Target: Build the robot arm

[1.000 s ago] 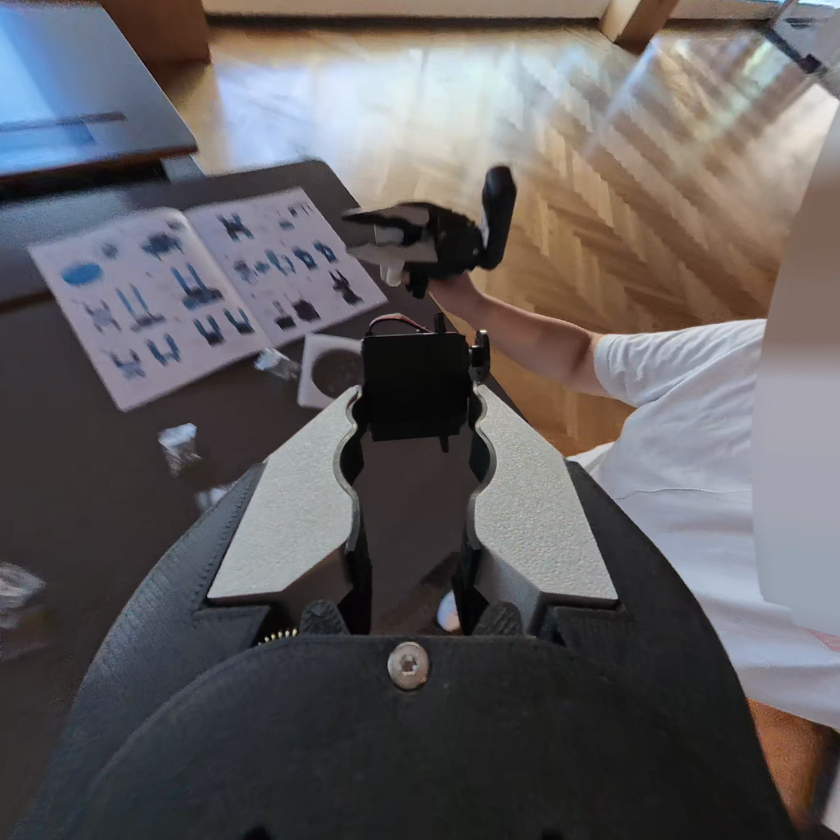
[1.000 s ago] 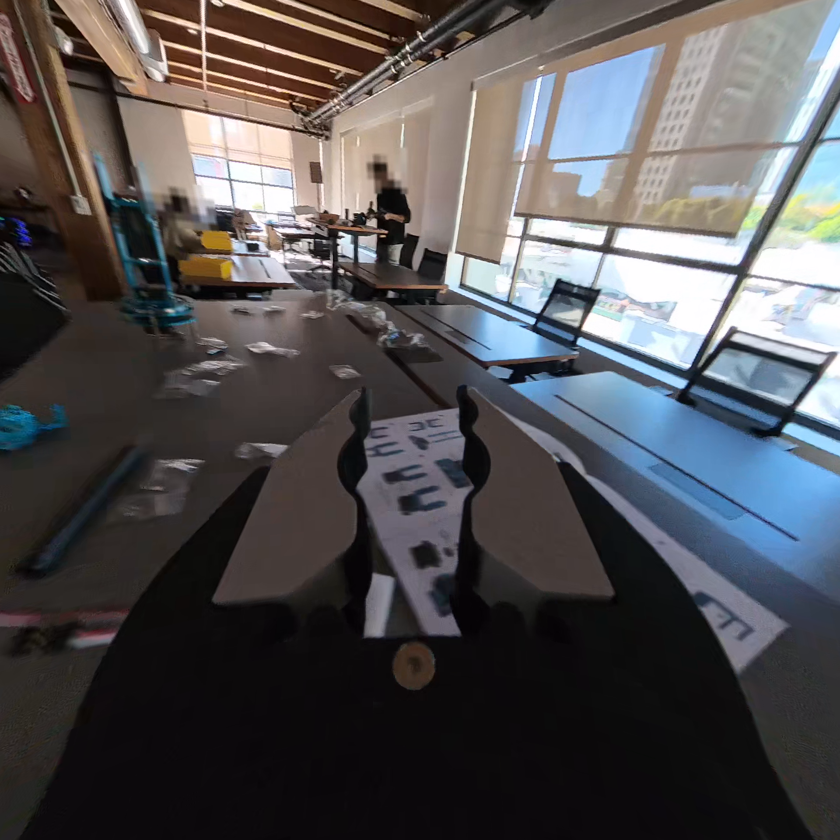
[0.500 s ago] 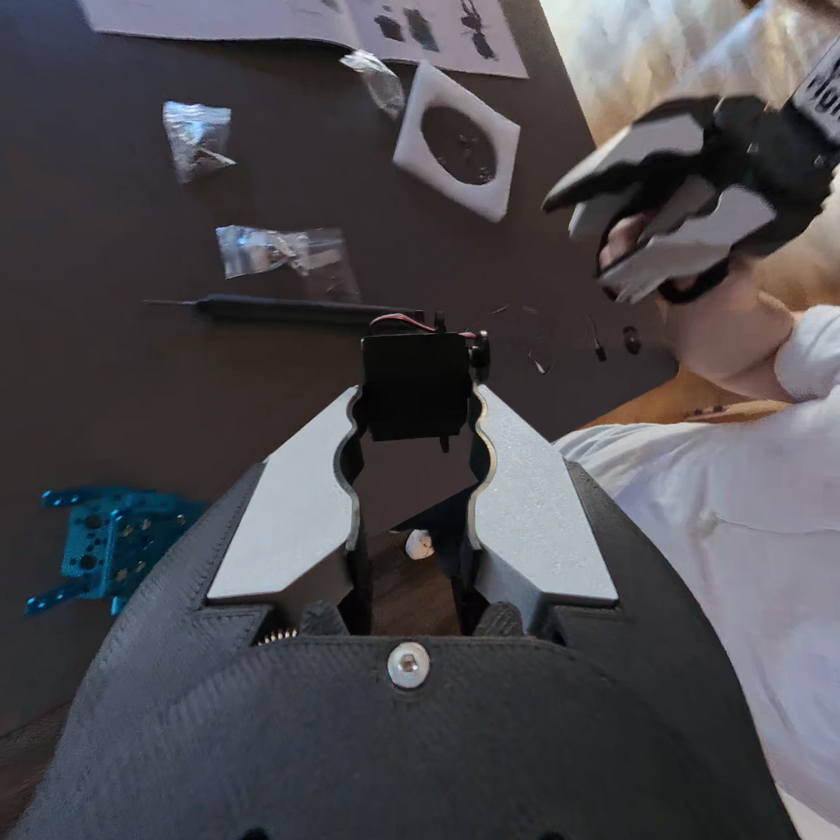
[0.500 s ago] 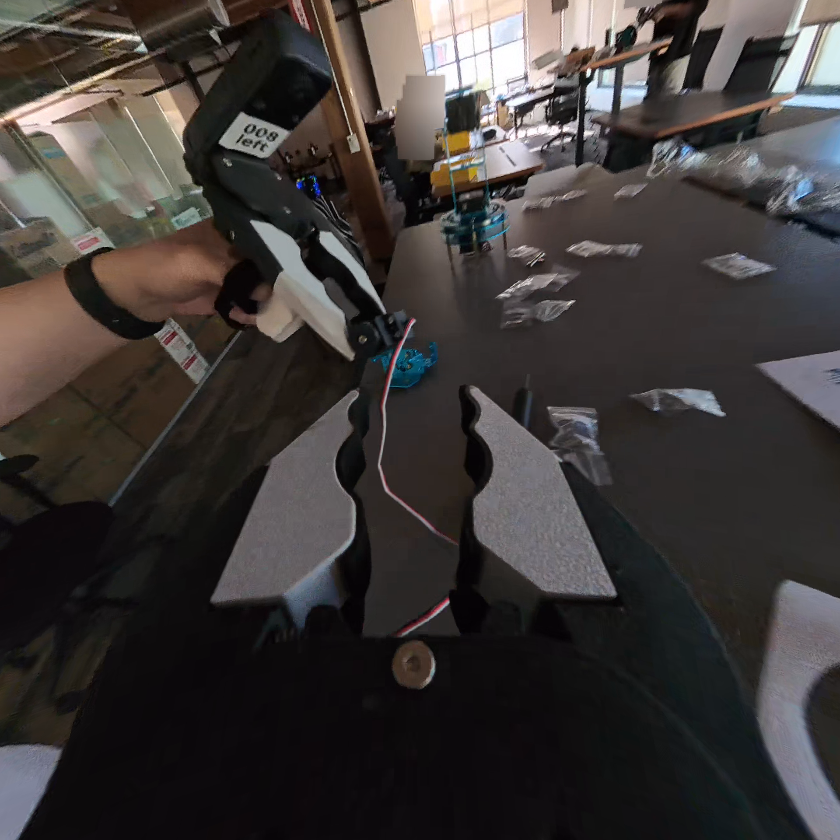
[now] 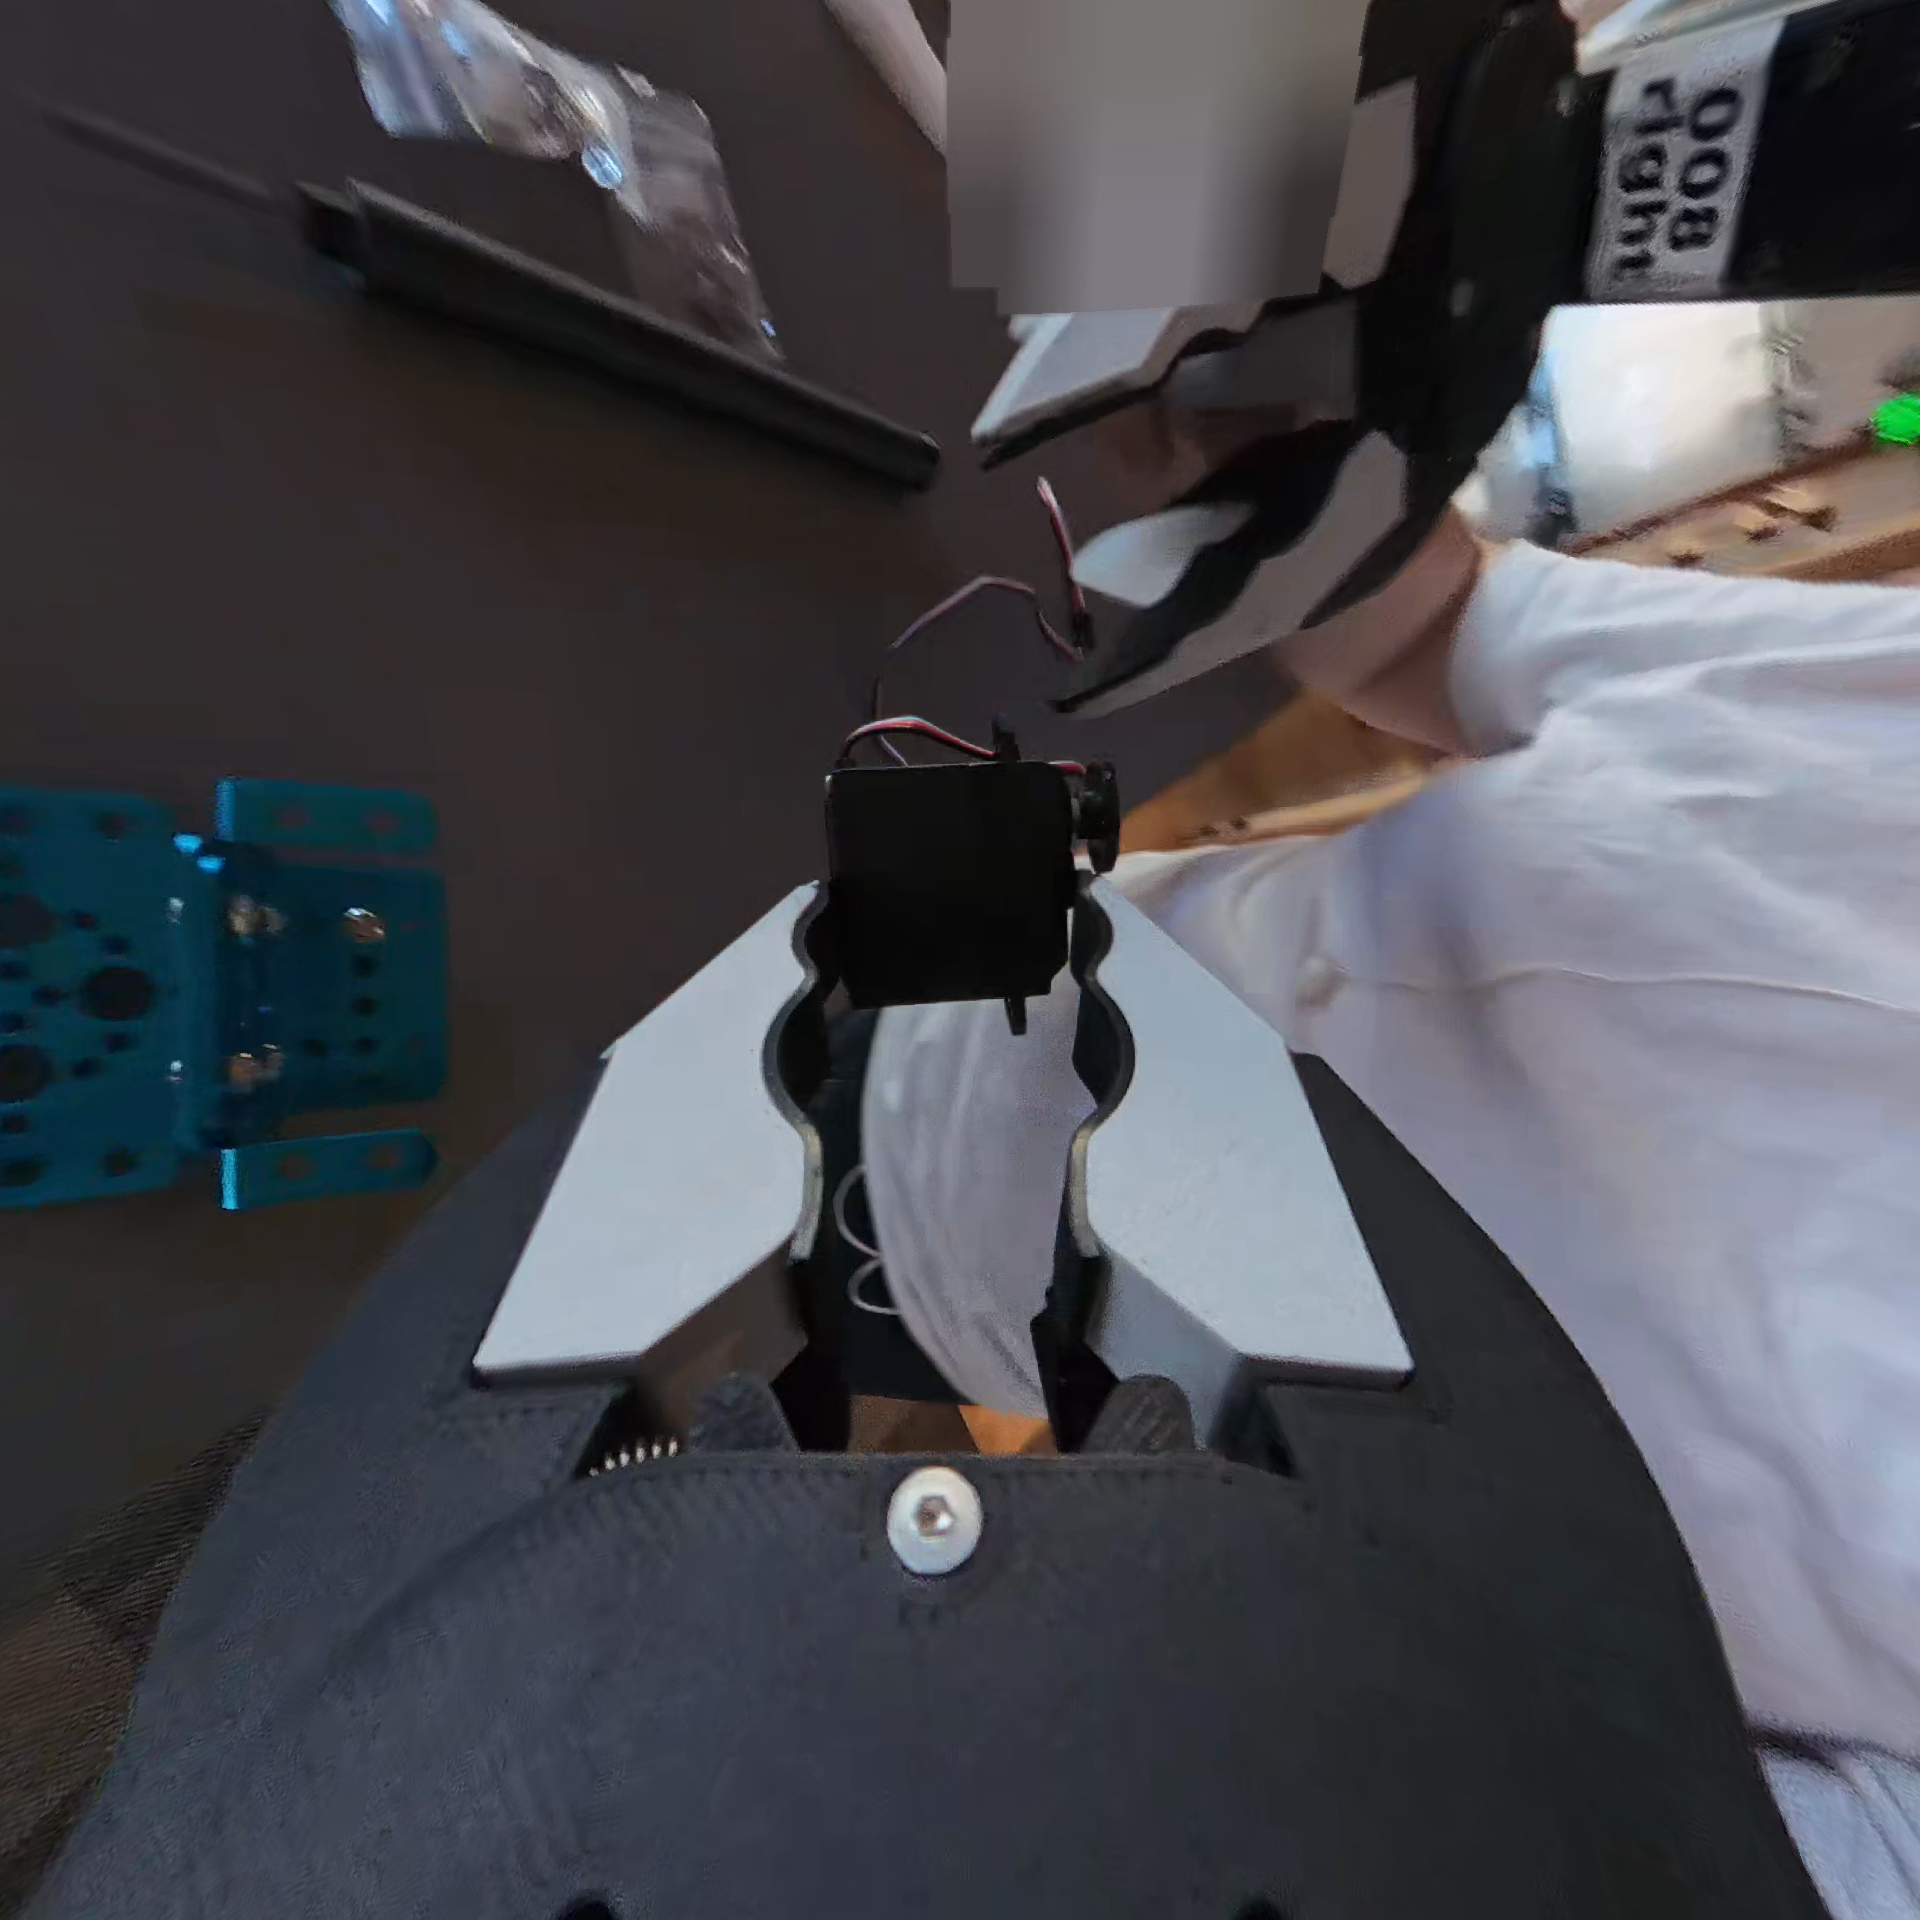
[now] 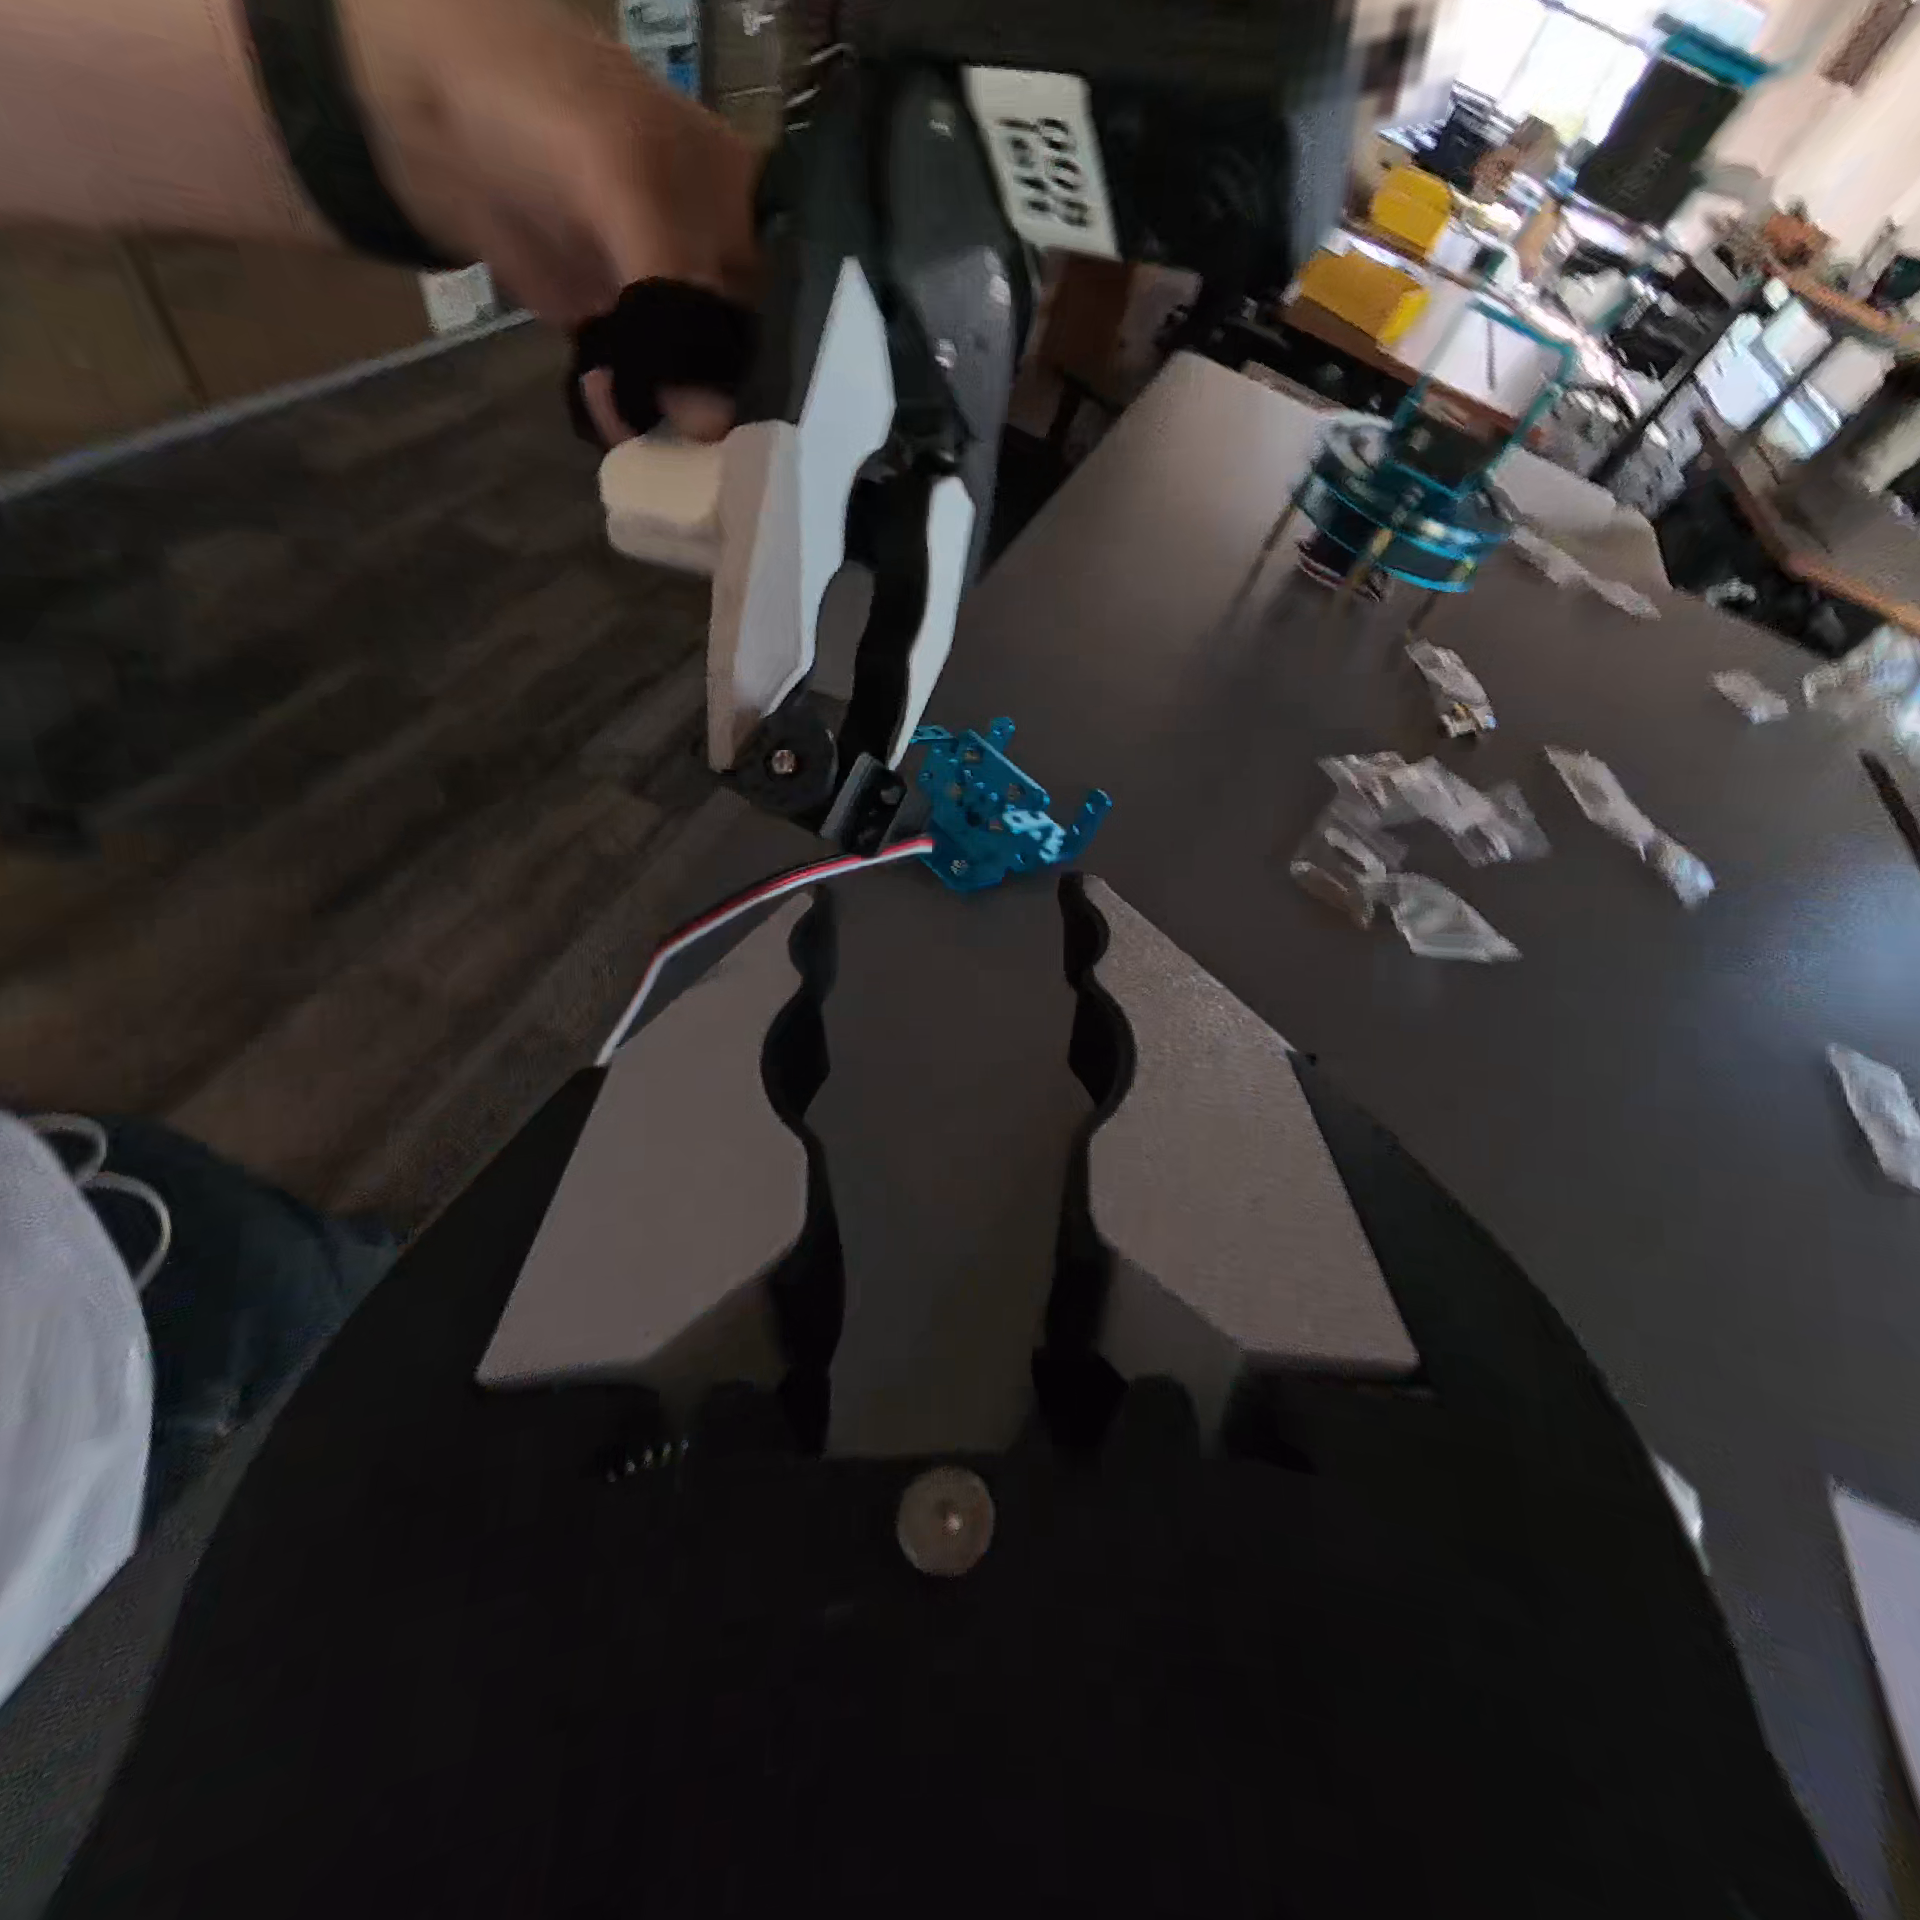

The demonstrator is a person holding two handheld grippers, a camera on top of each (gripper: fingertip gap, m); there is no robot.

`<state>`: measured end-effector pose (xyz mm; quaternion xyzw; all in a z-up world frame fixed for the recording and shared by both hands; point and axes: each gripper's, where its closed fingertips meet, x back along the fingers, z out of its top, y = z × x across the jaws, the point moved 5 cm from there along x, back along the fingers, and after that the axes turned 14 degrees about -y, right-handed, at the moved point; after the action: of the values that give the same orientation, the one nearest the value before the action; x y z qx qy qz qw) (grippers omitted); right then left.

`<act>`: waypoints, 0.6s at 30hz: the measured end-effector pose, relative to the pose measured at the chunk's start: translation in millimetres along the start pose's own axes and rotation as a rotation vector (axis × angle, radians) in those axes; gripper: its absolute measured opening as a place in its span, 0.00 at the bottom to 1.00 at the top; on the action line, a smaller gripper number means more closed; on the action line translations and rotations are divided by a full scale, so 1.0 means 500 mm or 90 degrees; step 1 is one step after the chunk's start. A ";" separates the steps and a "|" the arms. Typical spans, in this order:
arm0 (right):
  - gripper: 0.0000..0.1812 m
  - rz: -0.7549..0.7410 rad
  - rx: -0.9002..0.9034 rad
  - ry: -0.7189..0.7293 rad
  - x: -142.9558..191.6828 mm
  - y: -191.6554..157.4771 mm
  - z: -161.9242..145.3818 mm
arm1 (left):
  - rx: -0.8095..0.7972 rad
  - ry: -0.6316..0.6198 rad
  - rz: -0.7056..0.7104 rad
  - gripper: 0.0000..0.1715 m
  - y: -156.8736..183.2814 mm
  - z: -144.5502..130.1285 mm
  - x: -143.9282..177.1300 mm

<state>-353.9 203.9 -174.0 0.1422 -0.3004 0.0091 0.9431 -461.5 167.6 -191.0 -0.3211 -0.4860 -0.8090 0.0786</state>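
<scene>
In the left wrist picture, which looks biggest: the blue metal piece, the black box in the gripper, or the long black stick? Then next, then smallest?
1. Long black stick, longest across the picture.
2. Blue metal piece, cut off at the edge, so maybe bigger.
3. Black box, held nearer the camera, so really smaller than it looks.

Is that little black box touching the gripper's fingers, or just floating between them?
Touching. In the left wrist view the small black box sits pinched between the left gripper's two grey fingertips, no gap either side.
</scene>
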 end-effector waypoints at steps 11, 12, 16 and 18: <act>0.16 0.081 0.193 -0.078 -0.105 -0.031 0.075 | -0.107 -0.151 -0.210 0.26 -0.060 -0.001 0.044; 0.16 0.083 0.195 -0.083 -0.110 -0.028 0.080 | -0.111 -0.156 -0.226 0.26 -0.062 0.006 0.047; 0.13 0.095 0.221 -0.149 -0.121 -0.011 0.074 | -0.093 -0.186 -0.266 0.26 -0.084 0.018 0.045; 0.12 0.117 0.205 -0.152 -0.125 -0.007 0.074 | -0.074 -0.188 -0.296 0.26 -0.090 0.017 0.045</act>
<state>-425.6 194.6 -181.6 0.2632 -0.4164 0.1264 0.8610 -494.9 201.9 -207.9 -0.3193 -0.5053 -0.7765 -0.1993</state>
